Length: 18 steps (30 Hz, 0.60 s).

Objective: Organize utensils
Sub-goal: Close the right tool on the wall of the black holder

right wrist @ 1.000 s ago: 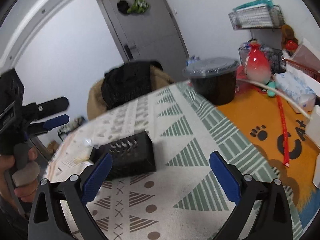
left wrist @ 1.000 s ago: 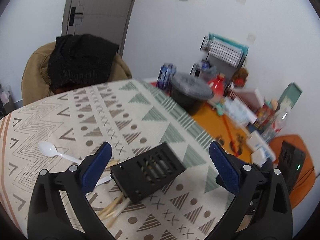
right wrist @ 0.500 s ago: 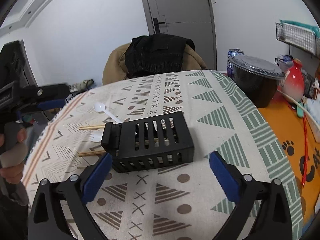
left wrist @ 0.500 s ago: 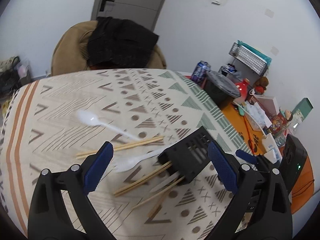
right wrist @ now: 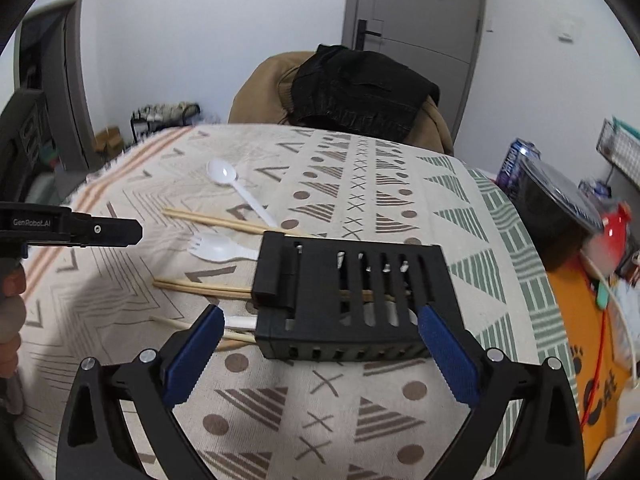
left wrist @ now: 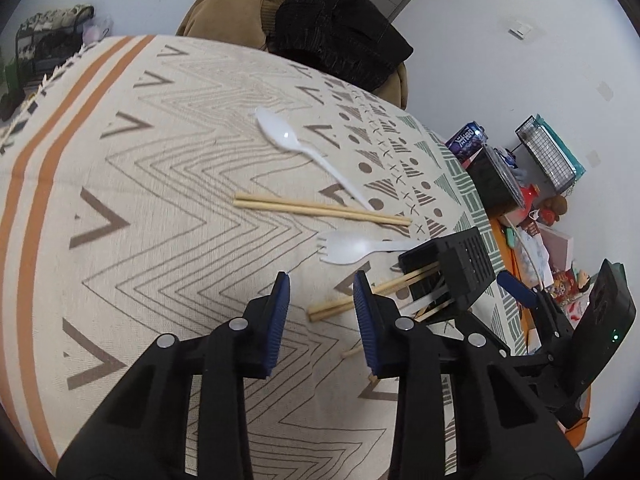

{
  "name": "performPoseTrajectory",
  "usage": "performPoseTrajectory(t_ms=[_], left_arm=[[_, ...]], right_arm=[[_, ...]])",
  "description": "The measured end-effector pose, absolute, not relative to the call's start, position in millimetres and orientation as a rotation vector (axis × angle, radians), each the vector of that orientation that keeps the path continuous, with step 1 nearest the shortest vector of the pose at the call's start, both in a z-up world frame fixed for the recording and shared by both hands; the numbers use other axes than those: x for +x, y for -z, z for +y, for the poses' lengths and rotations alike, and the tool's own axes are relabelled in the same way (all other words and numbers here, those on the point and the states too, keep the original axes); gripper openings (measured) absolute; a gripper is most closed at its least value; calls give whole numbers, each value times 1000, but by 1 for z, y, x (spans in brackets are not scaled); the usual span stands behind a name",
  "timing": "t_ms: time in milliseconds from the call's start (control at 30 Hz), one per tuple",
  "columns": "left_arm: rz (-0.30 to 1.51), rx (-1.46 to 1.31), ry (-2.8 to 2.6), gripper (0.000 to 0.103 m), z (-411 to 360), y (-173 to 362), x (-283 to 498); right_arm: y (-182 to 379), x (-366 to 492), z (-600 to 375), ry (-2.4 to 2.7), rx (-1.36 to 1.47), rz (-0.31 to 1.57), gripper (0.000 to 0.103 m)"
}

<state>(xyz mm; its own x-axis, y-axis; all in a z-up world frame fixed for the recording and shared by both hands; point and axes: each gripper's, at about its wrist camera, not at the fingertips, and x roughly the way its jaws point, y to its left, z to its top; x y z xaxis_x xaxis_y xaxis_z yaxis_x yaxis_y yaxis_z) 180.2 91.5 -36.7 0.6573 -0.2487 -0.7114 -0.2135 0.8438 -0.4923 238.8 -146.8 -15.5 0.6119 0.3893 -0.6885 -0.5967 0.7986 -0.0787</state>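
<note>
A black slotted holder [right wrist: 352,300] [left wrist: 452,268] lies on its side on the patterned tablecloth [left wrist: 160,200]. Chopsticks [right wrist: 200,286] [left wrist: 384,288] and a white handle stick out of its open end. Loose on the cloth lie a white spoon [left wrist: 280,132] [right wrist: 222,172], a white spork [left wrist: 348,246] [right wrist: 212,248] and another chopstick pair [left wrist: 320,210] [right wrist: 216,220]. My left gripper [left wrist: 320,284] hangs low over the cloth, its jaws closing. The tips of the protruding chopsticks show in the gap, untouched by the pads. My right gripper [right wrist: 318,316] stands open, straddling the holder's near side.
A chair draped with a brown jacket [right wrist: 272,92] and a black garment [right wrist: 360,92] stands at the table's far side. On the right are a black lidded bowl [right wrist: 560,208], a can [right wrist: 516,160], a red bottle [right wrist: 616,228] and an orange mat [right wrist: 580,320].
My left gripper swung left and down toward the loose utensils, and its jaws narrowed from wide open. My right gripper rolled level and came close up to the holder.
</note>
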Motion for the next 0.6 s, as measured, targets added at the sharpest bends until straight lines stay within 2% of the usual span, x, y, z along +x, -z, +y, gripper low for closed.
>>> performPoseTrajectory(t_ms=[100, 267, 400, 533, 600], left_arm=[[881, -607, 25, 33, 94, 48, 181], [906, -654, 44, 30, 95, 65, 184], [899, -666, 56, 30, 93, 69, 186], [914, -664, 96, 30, 85, 70, 189], [916, -674, 113, 30, 83, 70, 190]], right_arm=[[18, 238, -134, -570, -369, 702, 94], [29, 242, -113, -517, -489, 705, 76], [34, 245, -103, -473, -569, 688, 71], [34, 249, -98, -452, -610, 683, 57], [32, 249, -96, -455, -613, 688, 56]])
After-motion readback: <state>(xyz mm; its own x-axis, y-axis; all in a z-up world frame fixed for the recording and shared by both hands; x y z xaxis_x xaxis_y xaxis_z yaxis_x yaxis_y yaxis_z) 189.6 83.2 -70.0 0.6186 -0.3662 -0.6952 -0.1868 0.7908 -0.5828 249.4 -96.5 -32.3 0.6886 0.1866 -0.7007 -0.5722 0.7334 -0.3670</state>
